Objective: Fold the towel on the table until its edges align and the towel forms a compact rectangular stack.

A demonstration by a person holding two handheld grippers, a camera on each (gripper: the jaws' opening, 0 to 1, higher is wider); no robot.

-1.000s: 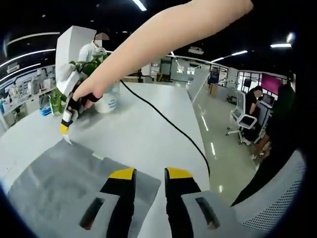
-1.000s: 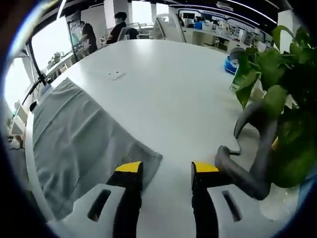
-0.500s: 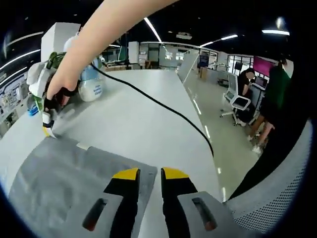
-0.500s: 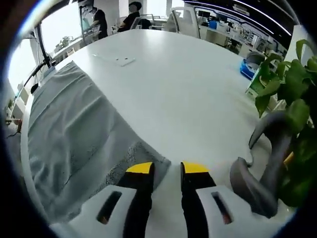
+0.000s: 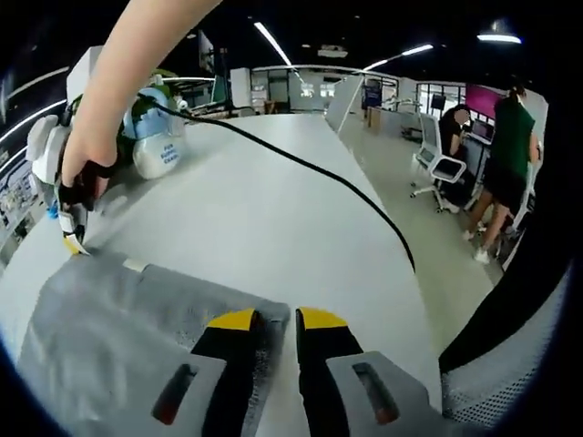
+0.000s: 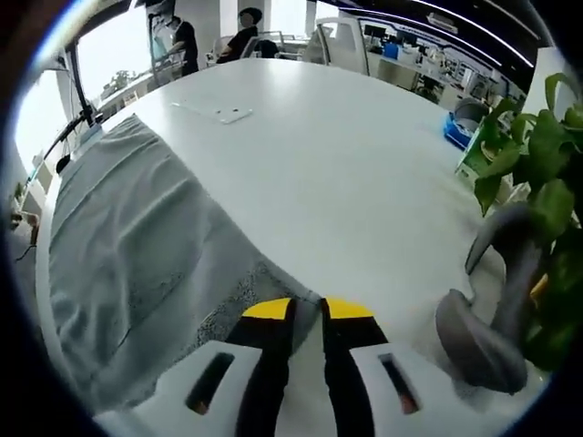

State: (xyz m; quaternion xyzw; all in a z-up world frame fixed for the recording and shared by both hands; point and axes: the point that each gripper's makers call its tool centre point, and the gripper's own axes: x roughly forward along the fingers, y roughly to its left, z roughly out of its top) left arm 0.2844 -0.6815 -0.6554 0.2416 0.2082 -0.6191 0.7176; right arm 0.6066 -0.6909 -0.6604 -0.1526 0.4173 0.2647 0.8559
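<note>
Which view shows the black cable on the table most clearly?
The left gripper view: the black cable runs across the white table from the bottle toward the near edge. The right gripper view has only a short dark piece at its left edge, possibly cable.

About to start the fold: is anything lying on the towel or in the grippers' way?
Nothing visible does. The towel lies flat and bare on the table; the right gripper and left gripper each sit at a corner. The plant and black cable stay off the cloth.
</note>
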